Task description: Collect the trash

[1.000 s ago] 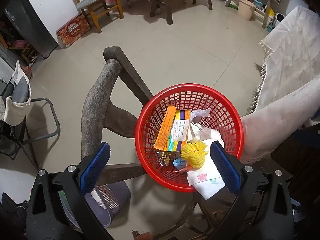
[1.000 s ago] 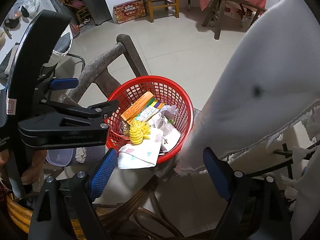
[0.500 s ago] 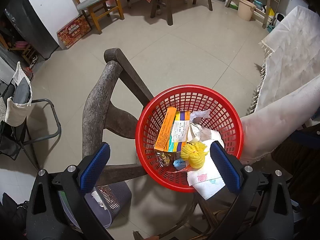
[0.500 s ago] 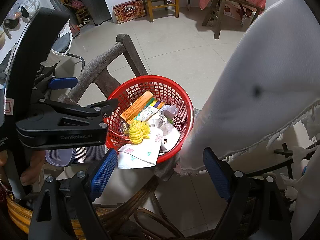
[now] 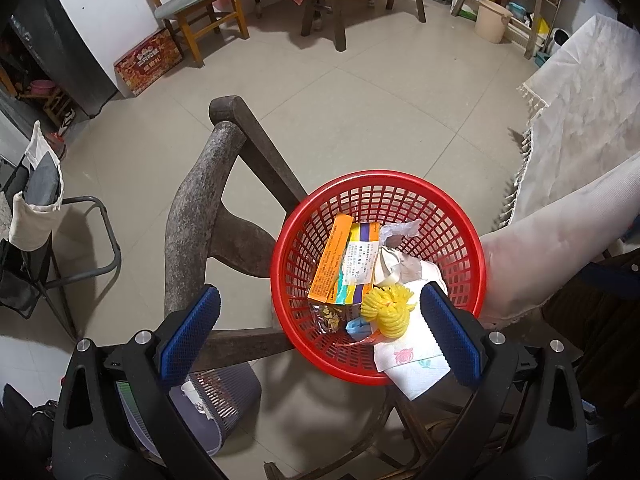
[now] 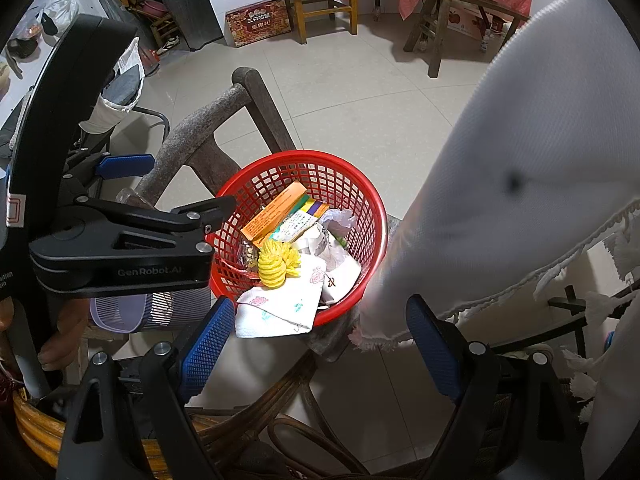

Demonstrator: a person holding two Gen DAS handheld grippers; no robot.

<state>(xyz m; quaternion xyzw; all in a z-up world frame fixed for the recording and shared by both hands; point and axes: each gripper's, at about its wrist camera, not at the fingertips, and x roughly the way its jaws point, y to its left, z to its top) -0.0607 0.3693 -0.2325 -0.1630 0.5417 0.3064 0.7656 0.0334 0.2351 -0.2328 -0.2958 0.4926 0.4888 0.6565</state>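
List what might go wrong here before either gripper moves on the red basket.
The floral napkin hangs over the red basket rim and may slide out if bumped. The basket sits near the edge of its perch, so a nudge could tip it. The white cloth beside it could snag the right gripper.

Below my jaws, a worn wooden chair (image 5: 192, 216) stands on pale floor tiles (image 5: 360, 112); a red basket (image 5: 460, 216) rests on it.
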